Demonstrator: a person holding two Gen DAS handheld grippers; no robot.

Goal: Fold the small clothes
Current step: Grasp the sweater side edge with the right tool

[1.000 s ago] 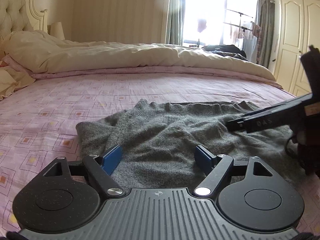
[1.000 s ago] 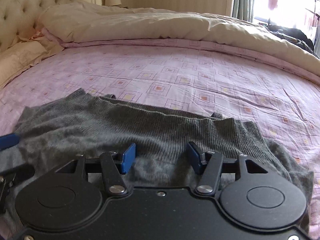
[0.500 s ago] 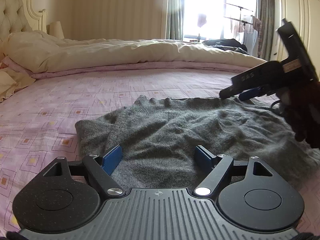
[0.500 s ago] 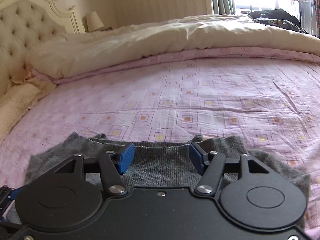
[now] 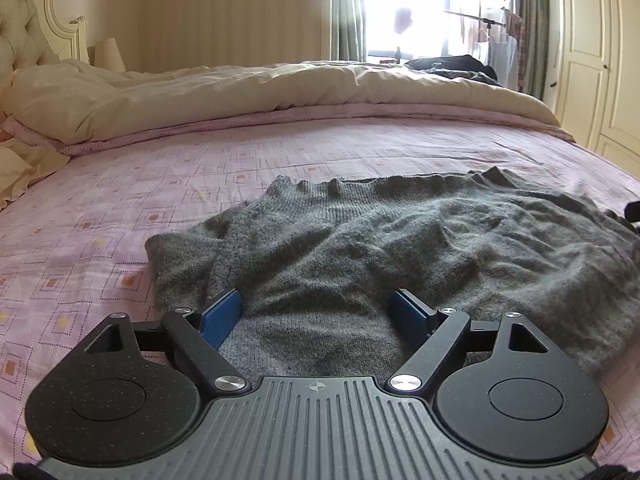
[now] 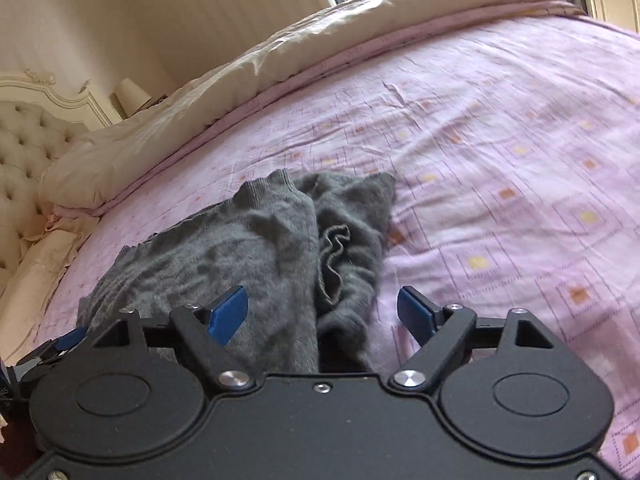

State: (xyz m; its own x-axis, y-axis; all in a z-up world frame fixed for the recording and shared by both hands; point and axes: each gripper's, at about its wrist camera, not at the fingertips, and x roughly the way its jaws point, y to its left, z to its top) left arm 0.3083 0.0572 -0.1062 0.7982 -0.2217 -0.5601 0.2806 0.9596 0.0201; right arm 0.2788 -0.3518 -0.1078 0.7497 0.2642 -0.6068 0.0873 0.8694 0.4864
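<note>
At the bottom of the left view, the left gripper (image 5: pixel 316 314) hangs low over the near edge of the grey knit (image 5: pixel 360 248), its 2 blue pads (image 5: pixel 222 312) spread wide with nothing between them; whether they brush the wool I cannot tell. The right gripper (image 6: pixel 322 312) is equally wide and empty, tilted over the knit's end (image 6: pixel 280 248), where a bunched flap lies at frame centre.

The risk, as I judge it: the knit is rumpled and layered, so a pinch here may catch only 1 layer or a crease, and the fold would drag crooked across the pink sheet (image 5: pixel 120 216). Beyond, a cream duvet (image 5: pixel 240 92) crosses the upper frame.
</note>
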